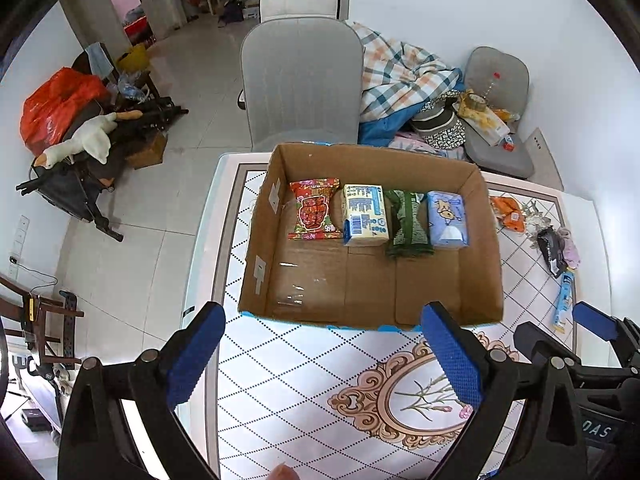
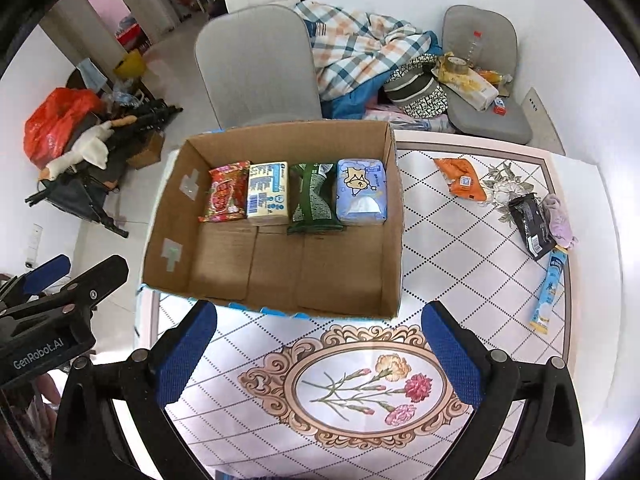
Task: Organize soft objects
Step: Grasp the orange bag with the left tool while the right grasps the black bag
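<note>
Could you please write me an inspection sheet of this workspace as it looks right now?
Surface: patterned table, flower medallion near the grippers.
Job's things: cardboard box holds four packs in a row along its far wall: red pack, yellow pack, green pack, blue tissue pack.
Clutter: orange pack, black pouch, lilac cloth, blue tube on the table, outside the box.
Grippers: left gripper and right gripper open, empty.
Cables: nothing seen on the table.
Surroundings: grey chair, plaid blanket.
</note>
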`<state>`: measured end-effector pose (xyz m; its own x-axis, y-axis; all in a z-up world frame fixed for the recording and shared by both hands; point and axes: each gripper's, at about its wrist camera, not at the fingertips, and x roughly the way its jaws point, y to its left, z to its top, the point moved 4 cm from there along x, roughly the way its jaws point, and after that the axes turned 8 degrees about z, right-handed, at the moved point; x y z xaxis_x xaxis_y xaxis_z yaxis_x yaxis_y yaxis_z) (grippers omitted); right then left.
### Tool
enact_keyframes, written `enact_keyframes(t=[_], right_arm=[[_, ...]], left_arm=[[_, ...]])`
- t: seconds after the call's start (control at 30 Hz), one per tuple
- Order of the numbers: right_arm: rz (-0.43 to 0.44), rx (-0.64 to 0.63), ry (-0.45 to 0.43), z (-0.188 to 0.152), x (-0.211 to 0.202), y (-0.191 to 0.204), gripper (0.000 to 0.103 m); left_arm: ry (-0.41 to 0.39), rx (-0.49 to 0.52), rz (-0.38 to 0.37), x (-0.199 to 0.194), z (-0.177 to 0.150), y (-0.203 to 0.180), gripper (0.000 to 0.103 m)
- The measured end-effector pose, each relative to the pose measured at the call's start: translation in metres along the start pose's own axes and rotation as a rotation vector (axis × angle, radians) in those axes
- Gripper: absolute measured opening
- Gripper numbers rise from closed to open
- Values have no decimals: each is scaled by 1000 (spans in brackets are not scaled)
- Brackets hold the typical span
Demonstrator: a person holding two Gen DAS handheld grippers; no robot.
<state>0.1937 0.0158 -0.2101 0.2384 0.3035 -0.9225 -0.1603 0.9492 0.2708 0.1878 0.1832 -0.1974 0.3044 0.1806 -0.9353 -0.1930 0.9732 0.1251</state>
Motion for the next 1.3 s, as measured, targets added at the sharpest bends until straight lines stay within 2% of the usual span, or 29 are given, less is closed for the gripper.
enact_keyframes(t=[0.17, 0.3, 0.47, 0.6, 0.67, 0.73, 0.8, 0.9, 0.93, 1.0, 1.1, 1.3], right_arm=[[35, 0, -13, -7, -13, -5, 103], [71, 43, -17, -6, -23, -29, 103], [32, 130, -38, 5, -45, -102, 103], [-64, 194, -37, 20, -57, -185, 103], [-66, 237, -22, 29, -55, -230, 103], [-69, 268, 5, 40, -44, -277, 103], [-74, 265, 42, 50, -27, -306, 103], [-35, 265, 139, 68, 17, -347, 103], [-30, 263, 187, 74, 38, -362, 103], [-23, 262, 235, 79, 66, -373, 103], [-61, 253, 292, 87, 110, -399, 99], [-116, 198, 356, 92, 154, -424, 99]], left_arm=[[-8, -4, -16, -12, -4, -12, 100], [-21, 5, -96, -21, 5, -41, 100], [-44, 110, -140, -25, 29, -123, 100], [-31, 168, -191, -17, 53, -193, 100], [-19, 201, -194, -7, 69, -233, 100], [12, 225, -185, 11, 84, -266, 100], [76, 251, -171, 42, 99, -300, 100], [156, 266, -181, 87, 115, -336, 100], [170, 261, -171, 102, 119, -346, 94], [198, 263, -170, 129, 126, -363, 90], [302, 270, -138, 174, 127, -383, 85], [433, 294, -108, 231, 121, -407, 84]])
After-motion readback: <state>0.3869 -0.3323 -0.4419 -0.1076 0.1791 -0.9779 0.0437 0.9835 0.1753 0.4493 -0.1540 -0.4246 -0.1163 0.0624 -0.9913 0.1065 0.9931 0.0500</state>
